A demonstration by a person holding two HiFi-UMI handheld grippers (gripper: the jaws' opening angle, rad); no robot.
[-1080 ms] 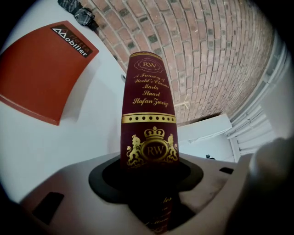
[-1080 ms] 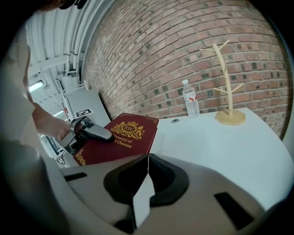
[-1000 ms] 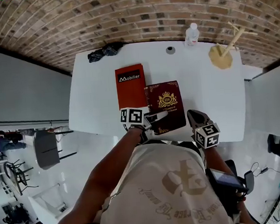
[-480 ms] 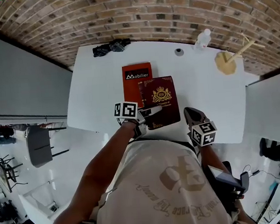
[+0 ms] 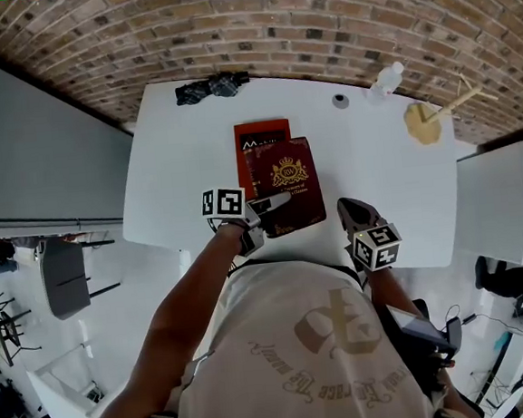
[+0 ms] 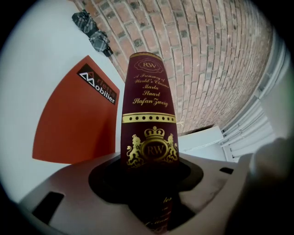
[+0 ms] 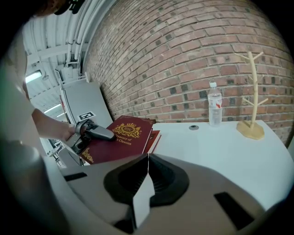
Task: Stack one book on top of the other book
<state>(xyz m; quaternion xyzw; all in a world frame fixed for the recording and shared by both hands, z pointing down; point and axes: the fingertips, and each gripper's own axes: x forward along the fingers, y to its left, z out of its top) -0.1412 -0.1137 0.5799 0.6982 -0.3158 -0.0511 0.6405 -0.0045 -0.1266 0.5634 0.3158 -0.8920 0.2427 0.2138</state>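
A maroon book with a gold crest (image 5: 287,185) lies partly over a red-orange book (image 5: 259,133) on the white table (image 5: 177,184). It covers most of the red book, leaving only the far end and left strip showing. My left gripper (image 5: 263,208) is shut on the maroon book's near edge. In the left gripper view the book (image 6: 149,105) stands between the jaws, with the red book (image 6: 76,124) to its left. My right gripper (image 5: 351,212) hovers at the table's near edge, right of the books. Its jaws are shut with nothing in them (image 7: 146,183).
A dark crumpled cloth (image 5: 212,87) lies at the table's far left. A water bottle (image 5: 384,79), a small round cap (image 5: 340,101) and a wooden branch stand (image 5: 428,118) sit at the far right. A grey chair (image 5: 63,275) stands to the left of the table.
The left gripper has carried the maroon book leftward and farther from me, so it now covers much more of the red book. The right gripper drifted slightly left.
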